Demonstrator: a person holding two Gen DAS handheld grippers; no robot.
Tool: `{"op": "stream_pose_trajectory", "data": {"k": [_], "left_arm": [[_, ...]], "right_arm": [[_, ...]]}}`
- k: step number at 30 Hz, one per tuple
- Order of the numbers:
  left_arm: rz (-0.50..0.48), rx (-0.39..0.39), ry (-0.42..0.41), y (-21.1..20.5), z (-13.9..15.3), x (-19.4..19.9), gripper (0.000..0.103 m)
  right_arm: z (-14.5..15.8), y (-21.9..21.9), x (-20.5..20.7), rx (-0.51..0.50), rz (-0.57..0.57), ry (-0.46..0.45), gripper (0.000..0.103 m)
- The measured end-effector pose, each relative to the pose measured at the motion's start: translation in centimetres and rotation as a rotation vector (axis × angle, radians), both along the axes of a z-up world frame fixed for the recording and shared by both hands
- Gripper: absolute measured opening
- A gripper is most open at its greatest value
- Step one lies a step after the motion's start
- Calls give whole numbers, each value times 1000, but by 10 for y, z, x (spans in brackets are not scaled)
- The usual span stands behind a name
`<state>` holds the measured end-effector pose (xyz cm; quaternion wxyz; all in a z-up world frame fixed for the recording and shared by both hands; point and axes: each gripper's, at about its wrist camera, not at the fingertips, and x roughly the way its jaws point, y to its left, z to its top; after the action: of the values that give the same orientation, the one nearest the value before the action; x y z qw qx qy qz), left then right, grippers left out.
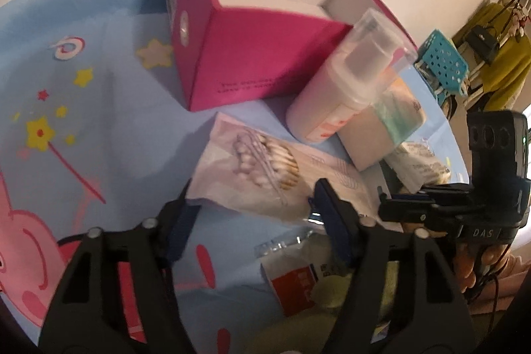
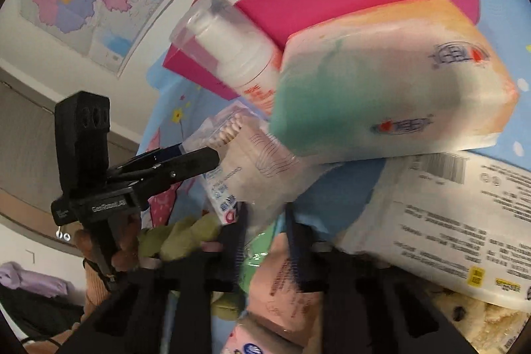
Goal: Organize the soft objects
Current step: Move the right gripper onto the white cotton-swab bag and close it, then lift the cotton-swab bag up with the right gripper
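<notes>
My left gripper [image 1: 254,193] is open, its fingers on either side of the near end of a clear bag of cotton swabs [image 1: 265,165] lying on the blue cartoon sheet [image 1: 83,88]. The bag also shows in the right wrist view [image 2: 239,148], with the left gripper [image 2: 199,158] at its edge. My right gripper [image 2: 265,231] is partly open around a pink soft packet [image 2: 282,287]. A tissue pack with green and orange print [image 2: 381,82] leans on a white pump bottle [image 2: 239,55]. The right gripper [image 1: 391,204] shows at the right of the left wrist view.
A pink box [image 1: 239,32] stands behind the bottle [image 1: 335,88] and tissue pack [image 1: 381,135]. A white wipes pack [image 2: 448,221] lies right of the right gripper. A yellow-green soft item [image 2: 186,238] and a red-and-white packet [image 1: 295,284] lie close by. A teal basket [image 1: 441,68] sits at the back.
</notes>
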<state>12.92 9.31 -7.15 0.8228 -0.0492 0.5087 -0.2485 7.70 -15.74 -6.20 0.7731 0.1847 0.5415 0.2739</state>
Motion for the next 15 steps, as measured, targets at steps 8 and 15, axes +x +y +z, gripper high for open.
{"op": "stream_pose_trajectory", "data": {"k": [8,15], "left_arm": [[-14,-81,-39,9,14,-26,42],[-66,-106,-70,-4,23,-61,32]], "right_arm": [[14,5,-16,-9,69,-112,7],[35,12,-30,-50,151,-216,5]]}}
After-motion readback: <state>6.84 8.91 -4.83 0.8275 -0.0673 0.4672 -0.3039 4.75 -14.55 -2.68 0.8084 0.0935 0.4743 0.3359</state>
